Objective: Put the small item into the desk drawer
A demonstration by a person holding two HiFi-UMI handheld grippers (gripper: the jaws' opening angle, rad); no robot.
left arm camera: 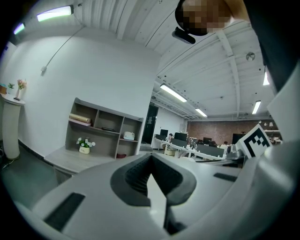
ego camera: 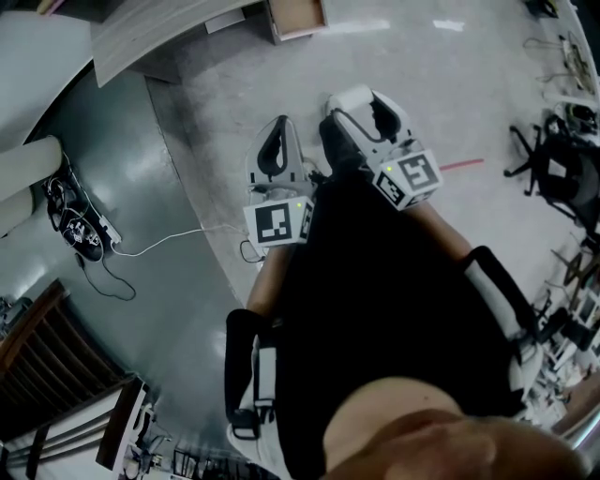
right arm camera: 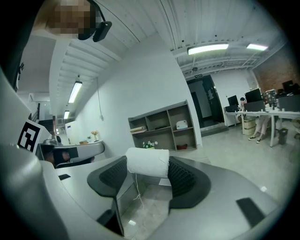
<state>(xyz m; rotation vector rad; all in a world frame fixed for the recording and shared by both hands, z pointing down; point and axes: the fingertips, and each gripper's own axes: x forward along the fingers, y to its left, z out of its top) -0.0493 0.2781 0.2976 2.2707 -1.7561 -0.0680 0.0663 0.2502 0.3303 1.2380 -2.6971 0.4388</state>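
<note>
My right gripper is shut on a small white spool of thread, with a loose thread end hanging below it. In the head view the right gripper is held close in front of the person's body, above the floor. Beside it, the left gripper sits a little lower and to the left. In its own view the left gripper has its jaws together with nothing between them. An open wooden drawer sticks out from the grey desk at the top of the head view, well away from both grippers.
A power strip and tangled cables lie on the floor at left. A black office chair stands at right. An open shelf unit with a small flower pot sits on the desk against the white wall.
</note>
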